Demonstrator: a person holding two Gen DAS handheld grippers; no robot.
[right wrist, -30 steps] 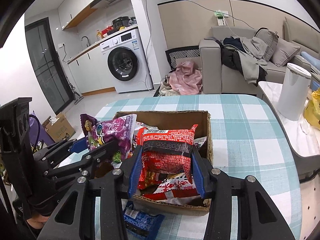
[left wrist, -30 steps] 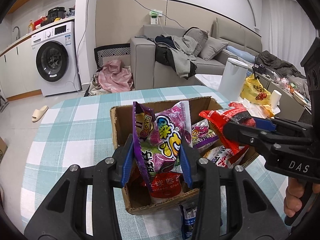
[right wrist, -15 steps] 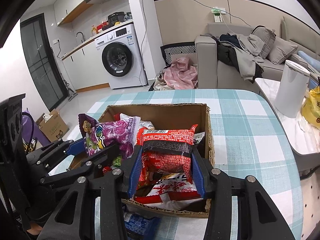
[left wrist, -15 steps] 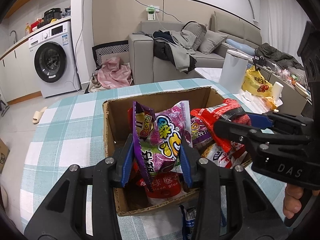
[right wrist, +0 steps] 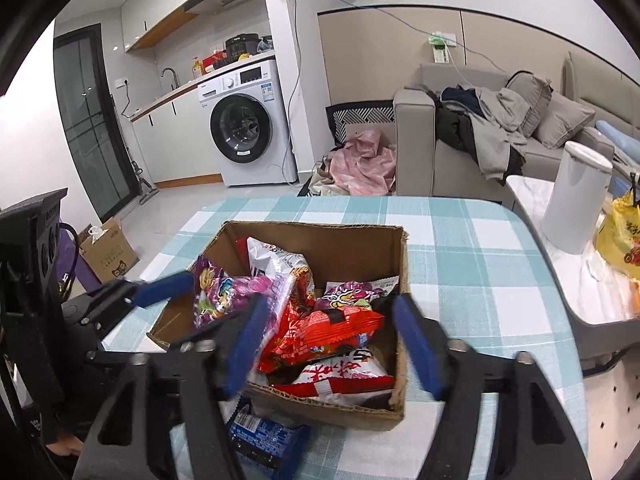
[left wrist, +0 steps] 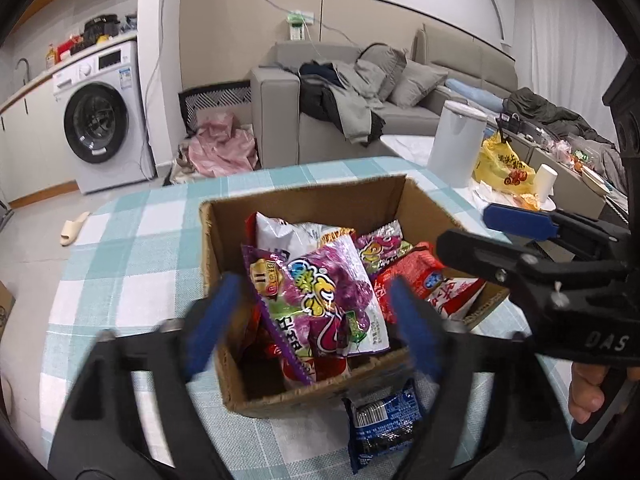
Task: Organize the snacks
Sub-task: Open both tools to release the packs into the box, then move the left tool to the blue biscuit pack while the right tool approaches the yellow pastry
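Note:
A cardboard box (left wrist: 304, 196) (right wrist: 316, 228) stands on the teal checked table, filled with several snack bags. My left gripper (left wrist: 312, 320) hangs over its near edge with its jaws opening. The purple snack bag (left wrist: 328, 300) (right wrist: 224, 292) lies loose in the box between them, clear of both pads. My right gripper (right wrist: 330, 340) is also opening. The red snack bag (right wrist: 328, 332) (left wrist: 412, 276) rests in the box between its fingers, untouched. A blue cookie packet (left wrist: 384, 416) (right wrist: 264, 436) lies on the cloth just in front of the box.
In the left wrist view the right gripper (left wrist: 464, 226) reaches in from the right, held by a hand (left wrist: 588, 392). Beyond the table's right edge a side table carries a white bin (right wrist: 576, 196) and a yellow bag (right wrist: 620, 240). Sofa and washing machine stand behind.
Both grippers went from shut to open. The purple bag left the left jaws and the red bag left the right jaws; both dropped into the box.

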